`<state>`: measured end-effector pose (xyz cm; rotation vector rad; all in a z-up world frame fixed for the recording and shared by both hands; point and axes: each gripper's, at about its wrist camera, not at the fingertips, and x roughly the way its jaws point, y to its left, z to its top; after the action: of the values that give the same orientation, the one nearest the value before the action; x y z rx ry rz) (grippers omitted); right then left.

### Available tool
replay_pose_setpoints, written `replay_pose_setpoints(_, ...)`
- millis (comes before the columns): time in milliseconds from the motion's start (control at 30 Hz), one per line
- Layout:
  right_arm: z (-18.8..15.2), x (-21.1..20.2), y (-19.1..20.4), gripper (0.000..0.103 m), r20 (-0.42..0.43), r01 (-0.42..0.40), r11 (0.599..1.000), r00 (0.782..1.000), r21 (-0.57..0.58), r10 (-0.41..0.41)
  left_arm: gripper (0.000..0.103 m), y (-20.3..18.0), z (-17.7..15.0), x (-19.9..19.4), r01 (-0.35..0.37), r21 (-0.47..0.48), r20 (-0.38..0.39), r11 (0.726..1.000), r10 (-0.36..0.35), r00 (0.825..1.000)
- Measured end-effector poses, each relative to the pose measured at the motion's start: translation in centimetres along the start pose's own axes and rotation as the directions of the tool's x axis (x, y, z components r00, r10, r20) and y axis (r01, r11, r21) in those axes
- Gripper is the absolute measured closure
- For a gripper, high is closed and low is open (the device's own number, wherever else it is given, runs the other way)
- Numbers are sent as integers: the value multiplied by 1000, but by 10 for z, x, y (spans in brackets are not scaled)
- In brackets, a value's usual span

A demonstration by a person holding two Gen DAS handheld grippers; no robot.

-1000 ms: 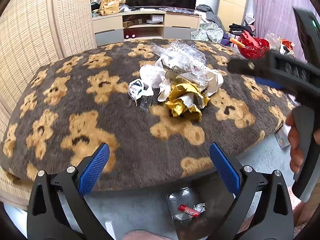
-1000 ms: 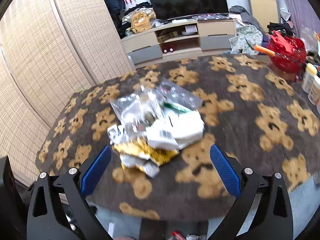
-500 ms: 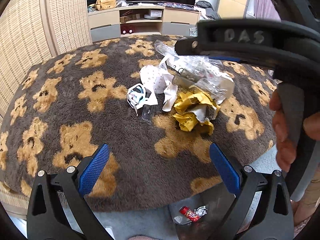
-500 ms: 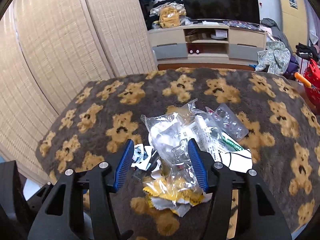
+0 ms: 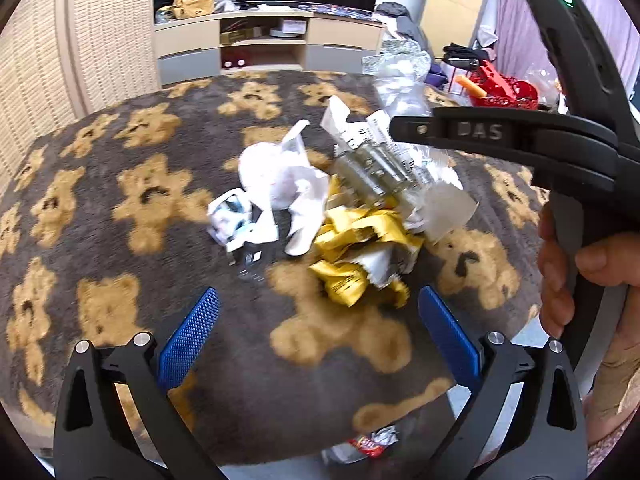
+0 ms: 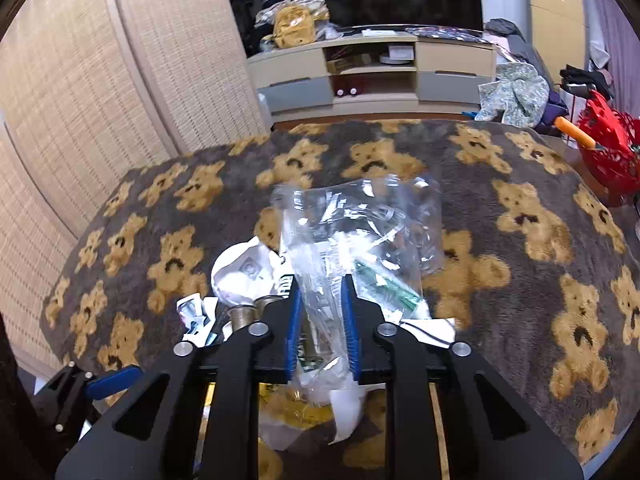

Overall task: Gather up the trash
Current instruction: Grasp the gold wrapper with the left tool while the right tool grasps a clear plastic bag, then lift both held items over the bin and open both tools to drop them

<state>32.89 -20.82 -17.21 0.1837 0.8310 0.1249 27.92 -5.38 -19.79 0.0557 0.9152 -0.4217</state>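
A pile of trash lies on the brown teddy-bear blanket [image 5: 120, 208]: a crumpled yellow wrapper [image 5: 356, 256], white paper [image 5: 276, 180], a small black-and-white scrap [image 5: 228, 220] and a clear plastic bag [image 6: 360, 232]. My right gripper [image 6: 322, 320] is shut on the clear plastic bag, over the pile; its body shows in the left wrist view [image 5: 520, 140]. My left gripper [image 5: 316, 332] is open and empty, near the blanket's front edge, short of the yellow wrapper.
A bin or bag with a red wrapper [image 5: 368, 444] sits on the floor below the blanket's front edge. A woven screen [image 6: 100, 80] stands left. A TV cabinet [image 6: 380, 76] is behind. A red basket [image 6: 608, 148] is at the right.
My right gripper has closed from wide open onto the clear plastic bag and moved over the pile. My left gripper has moved closer to the trash, still open.
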Motion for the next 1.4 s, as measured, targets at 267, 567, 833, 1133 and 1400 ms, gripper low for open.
replay_pose_setpoints(267, 0, -24, -35, 89, 46, -20, 998, 999, 65, 17, 10, -12, 5, 17, 8, 17, 3, 1000, -8, 1000)
replay_pose_setpoints(567, 2, -38, -50, 86, 74, -18, 996, 997, 82, 12, 60, -22, 8, 32, 50, 43, -23, 998, -49, 999)
replay_pose_setpoints(833, 0, -47, -51, 89, 88, -15, 997, 996, 72, 8, 74, -28, 8, 16, 11, 57, 6, 998, -12, 1000)
replay_pose_setpoints(1133, 4, -71, -46, 89, 121, -25, 998, 992, 66, 16, 75, -21, 23, -23, -58, 31, 107, 998, 54, 993)
replay_pose_setpoints(1400, 4, -100, -35, 89, 154, -41, 998, 988, 51, 33, 75, -28, 25, -59, -69, 35, 158, 997, 63, 985)
